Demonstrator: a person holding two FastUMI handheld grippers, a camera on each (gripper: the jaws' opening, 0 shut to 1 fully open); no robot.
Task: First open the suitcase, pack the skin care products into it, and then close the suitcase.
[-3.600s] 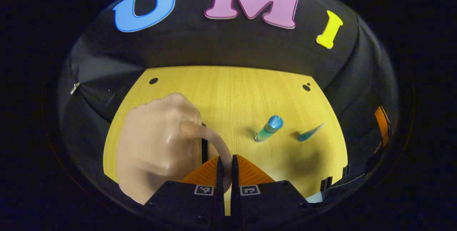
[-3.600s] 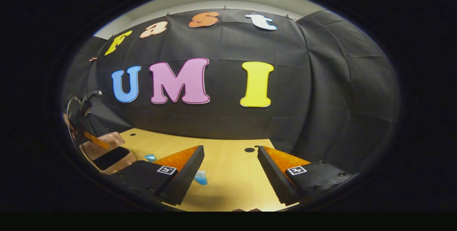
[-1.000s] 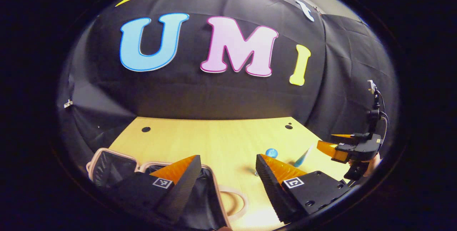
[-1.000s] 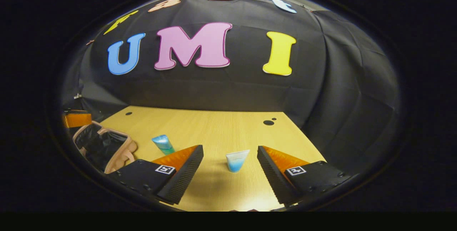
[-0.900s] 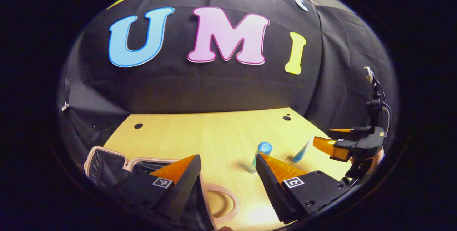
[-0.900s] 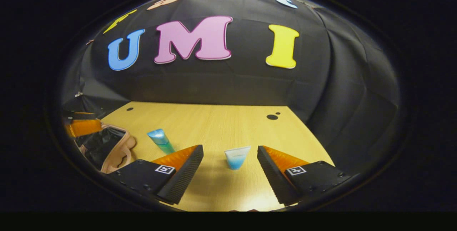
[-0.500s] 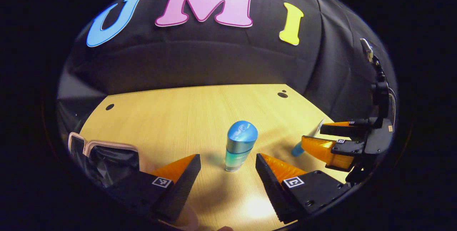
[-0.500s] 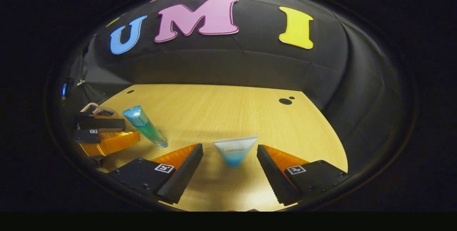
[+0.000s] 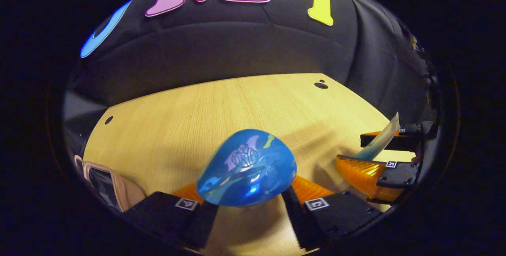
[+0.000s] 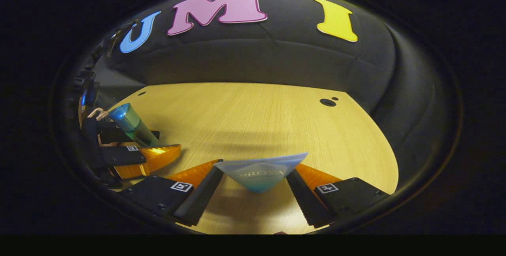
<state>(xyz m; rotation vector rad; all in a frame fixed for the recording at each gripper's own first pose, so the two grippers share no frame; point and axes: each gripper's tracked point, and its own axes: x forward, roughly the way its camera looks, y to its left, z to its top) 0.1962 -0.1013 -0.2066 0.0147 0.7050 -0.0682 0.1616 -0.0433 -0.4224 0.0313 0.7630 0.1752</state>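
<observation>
Skin care products stand on the pale wooden table point(image 10: 257, 117), one between each gripper's fingers. In the left gripper view, a blue-green bottle with a rounded glossy blue cap point(image 9: 247, 169) rises upright between the fingers of the left gripper point(image 9: 250, 202); its cap looms so close to the camera that it hides the fingertips. The fingers are spread to either side of the bottle, and whether they touch it cannot be told from here. In the right gripper view that same bottle point(image 10: 132, 125) stands at the far left, with the left gripper point(image 10: 138, 147) around its lower part, one finger on each side of it and a visible gap.

A translucent squeeze tube, whitish at its flat crimped end and blue lower down point(image 10: 261, 175), stands upright in the right gripper view between the fingers of the right gripper point(image 10: 253, 192). The fingers are spread, and the wide crimped end spans the gap, its corners overlapping both fingertips; no squeeze on it shows. In the left gripper view the tube point(image 9: 379, 143) pokes up, tilted, between the right gripper's fingers point(image 9: 355, 169) at the right edge.

A pink-rimmed suitcase with a dark lining point(image 9: 104, 179) lies open at the near left of the table in the left gripper view.
</observation>
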